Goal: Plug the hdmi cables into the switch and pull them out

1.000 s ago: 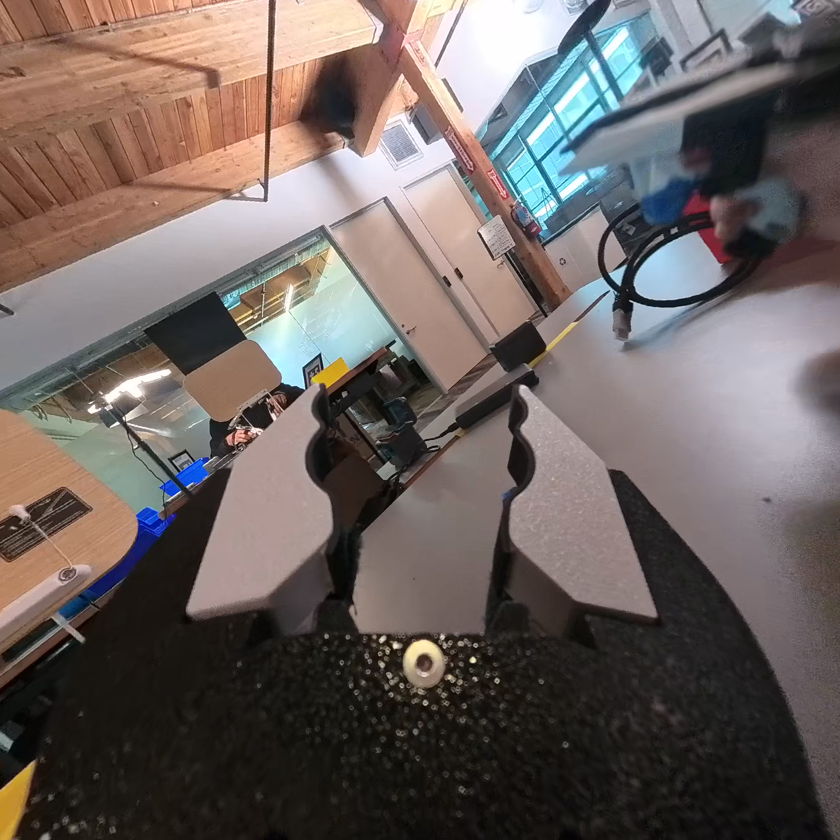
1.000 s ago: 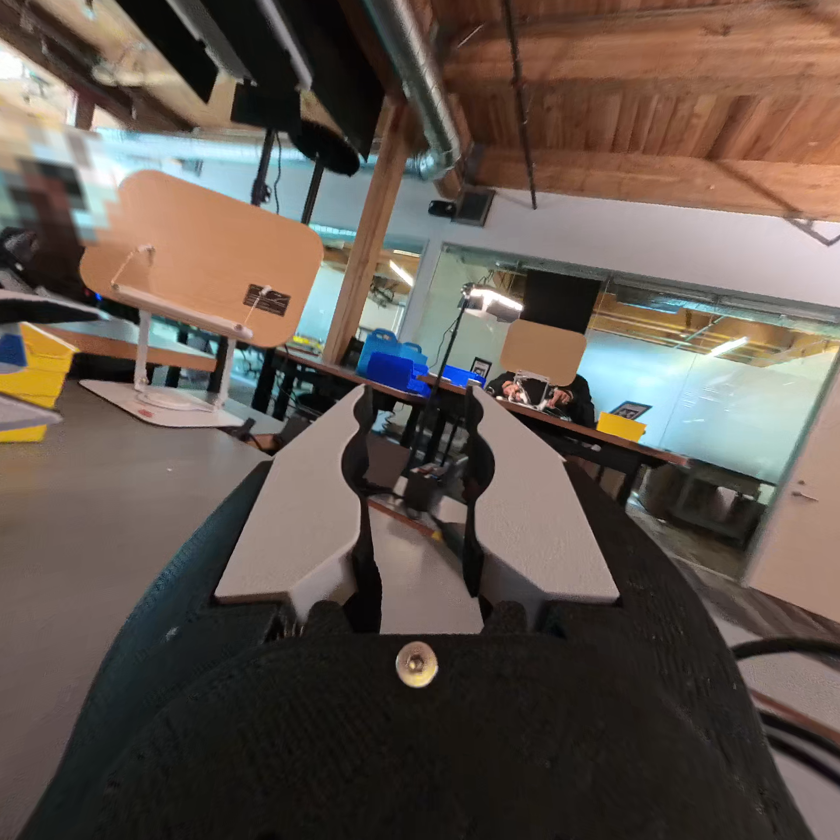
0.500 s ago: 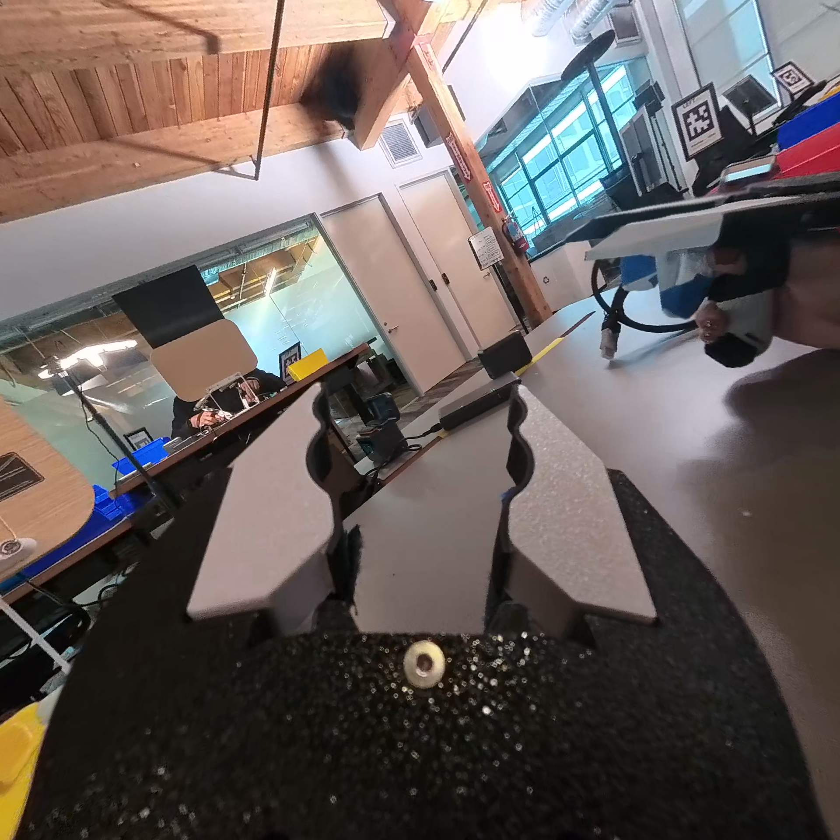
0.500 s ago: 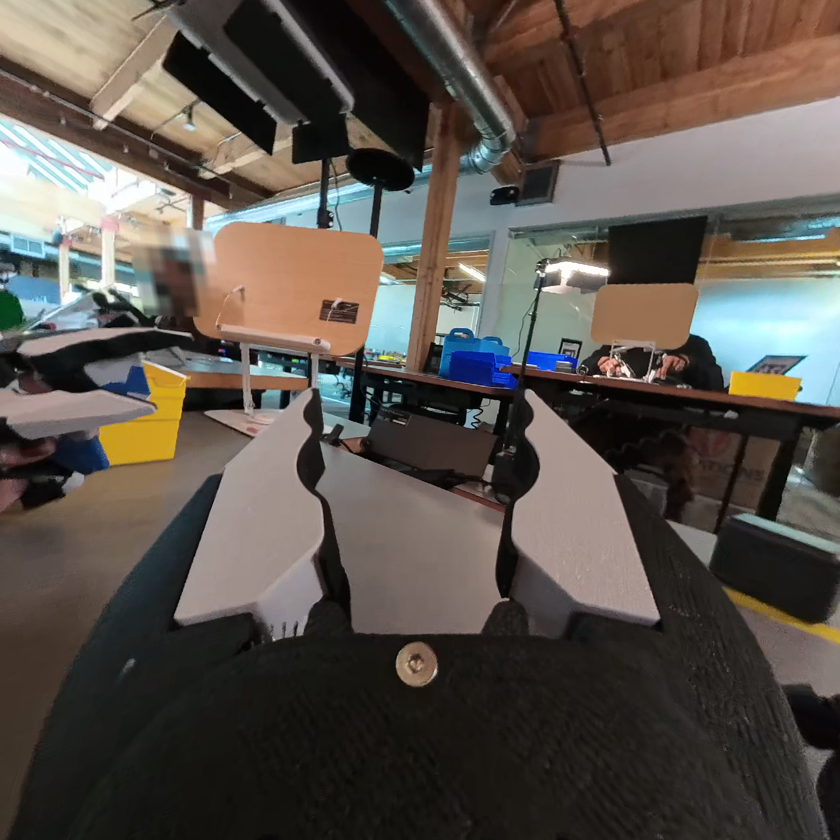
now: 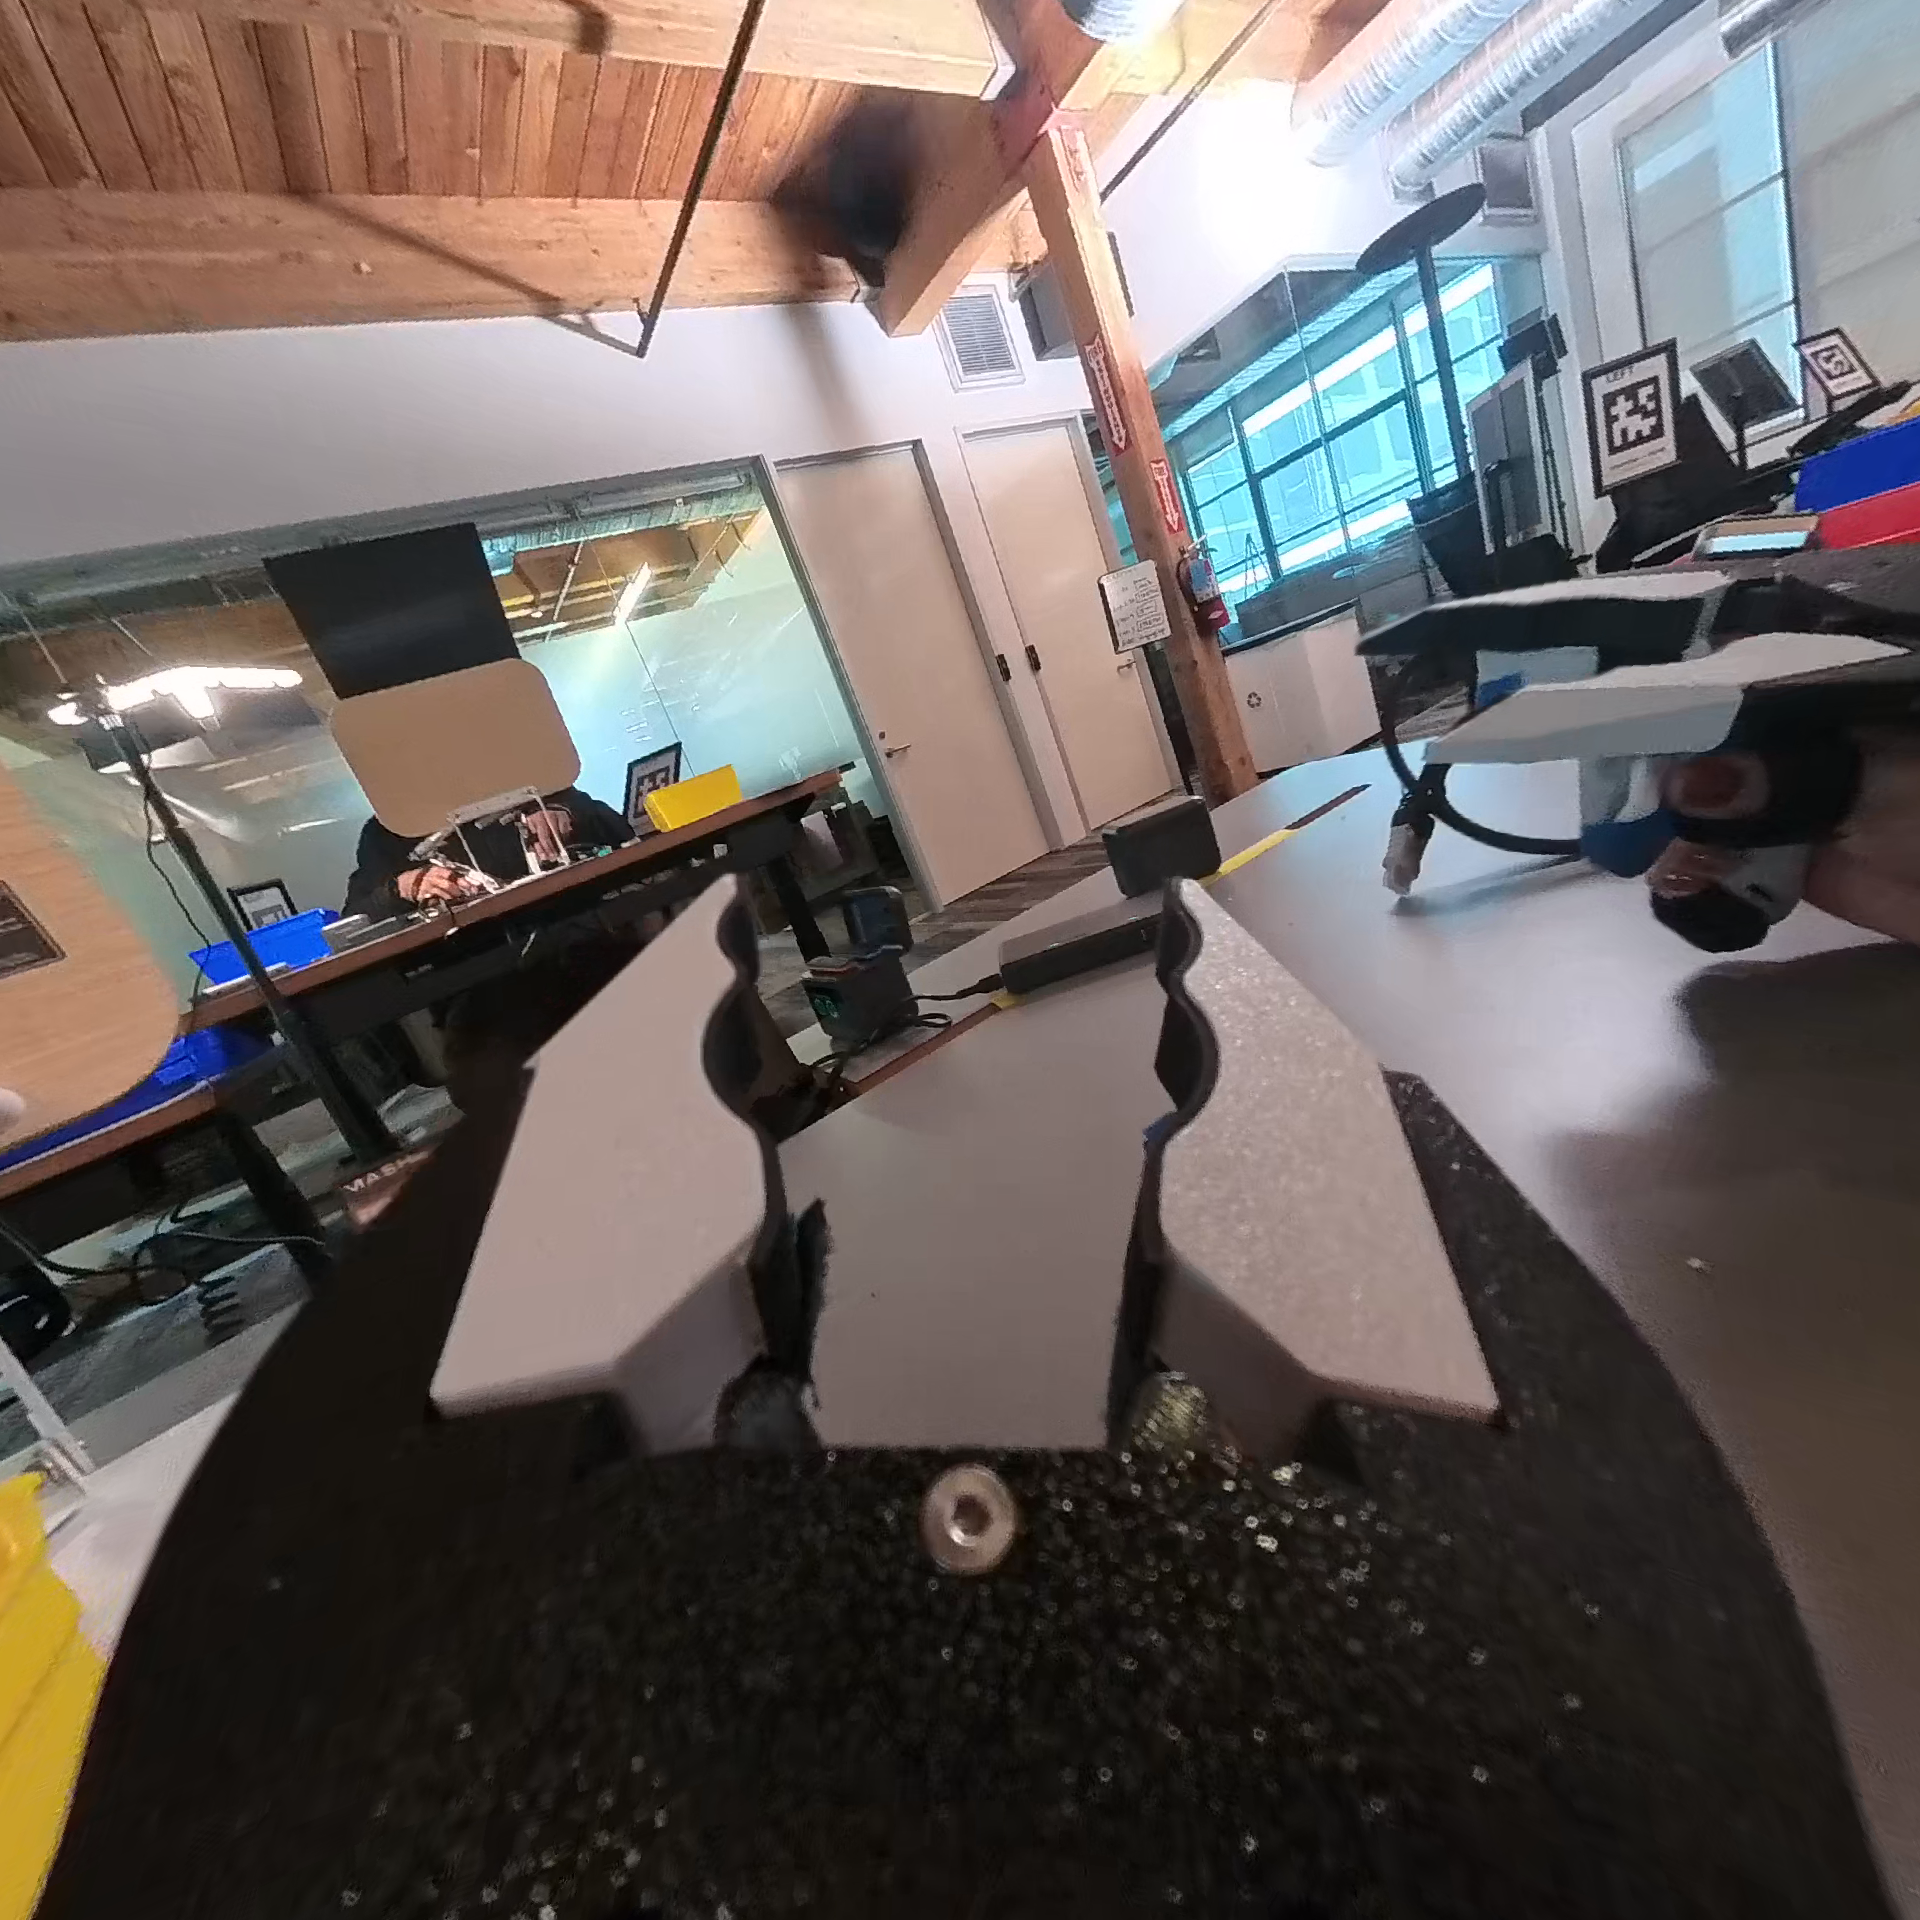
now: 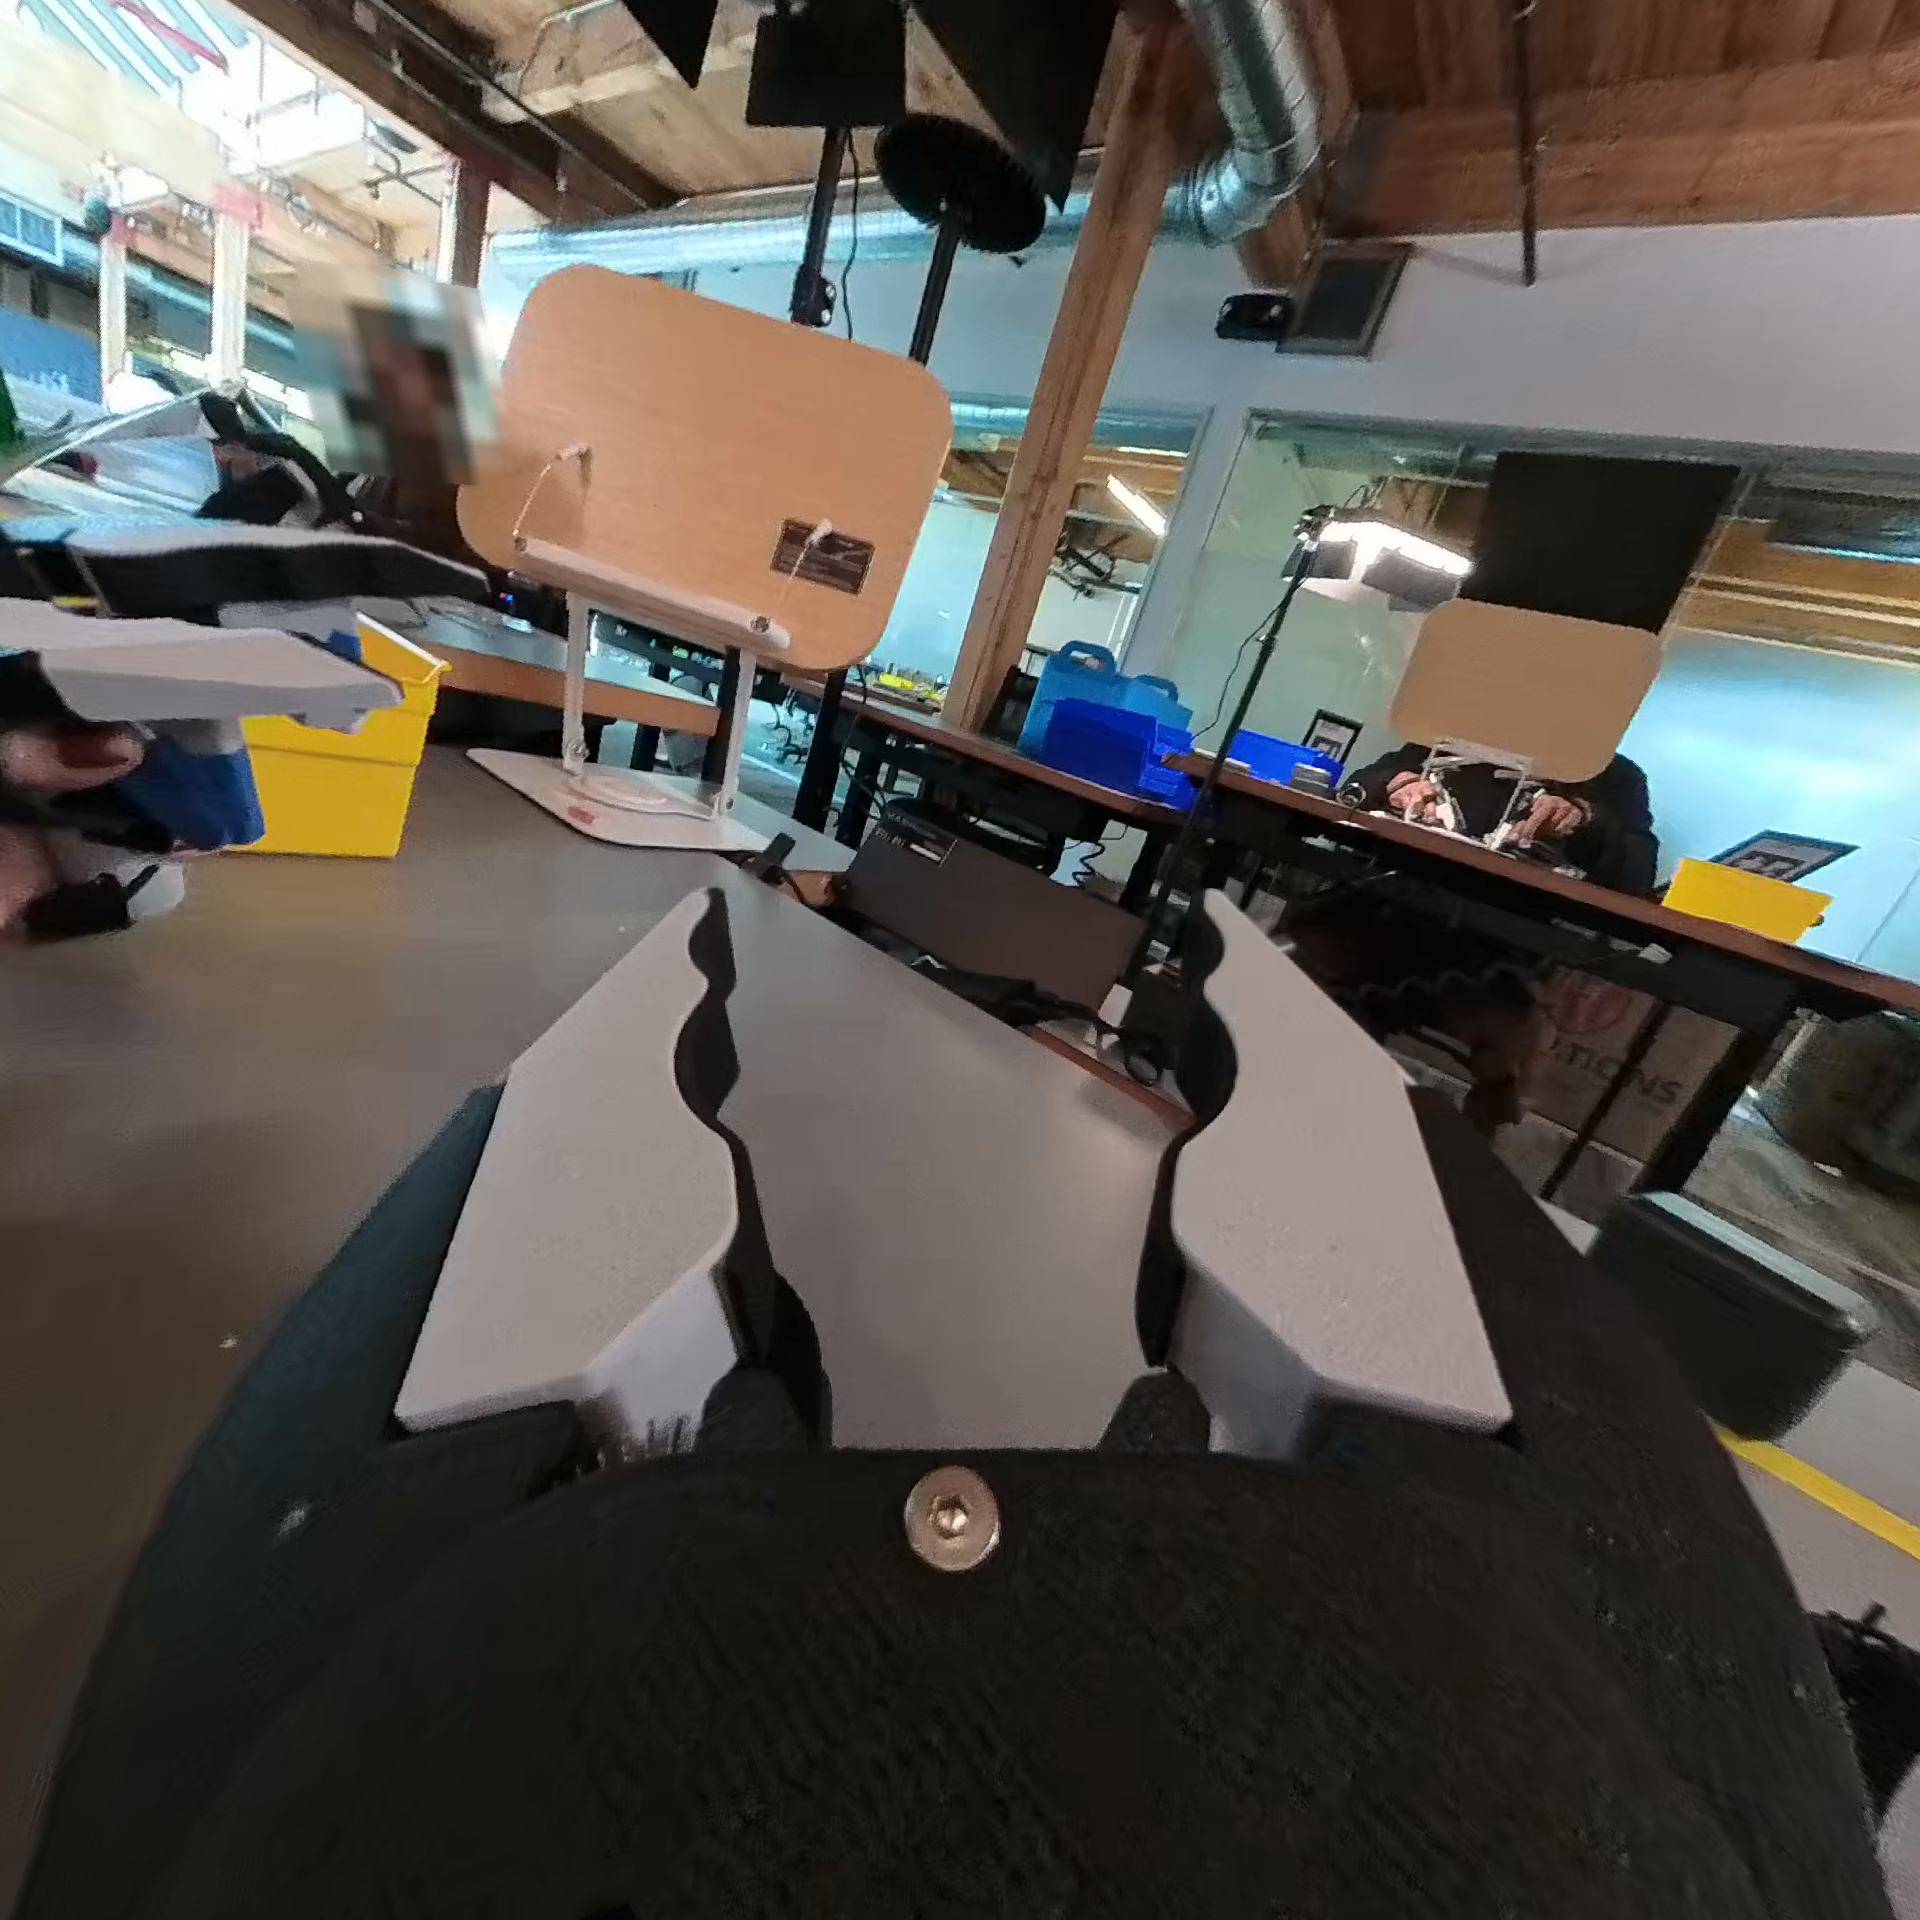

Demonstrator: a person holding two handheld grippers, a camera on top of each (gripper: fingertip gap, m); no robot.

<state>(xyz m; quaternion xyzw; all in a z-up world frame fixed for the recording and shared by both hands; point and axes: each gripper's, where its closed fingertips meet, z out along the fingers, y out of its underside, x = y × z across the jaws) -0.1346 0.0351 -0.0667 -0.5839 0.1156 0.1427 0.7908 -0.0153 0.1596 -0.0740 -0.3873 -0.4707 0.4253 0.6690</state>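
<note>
Beside left tool [image 5: 951, 940], right tool [image 5: 1579, 665] steadier.

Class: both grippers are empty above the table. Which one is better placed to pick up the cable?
Probably the right gripper: in the left wrist view it hovers just above the cable, both open. The left gripper points at a flat black box instead, farther away.

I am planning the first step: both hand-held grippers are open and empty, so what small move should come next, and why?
Probably swing the right hand-held gripper toward the black cable lying unplugged on the grey table, its plug free; the left hand-held gripper is also open and holds nothing.
</note>
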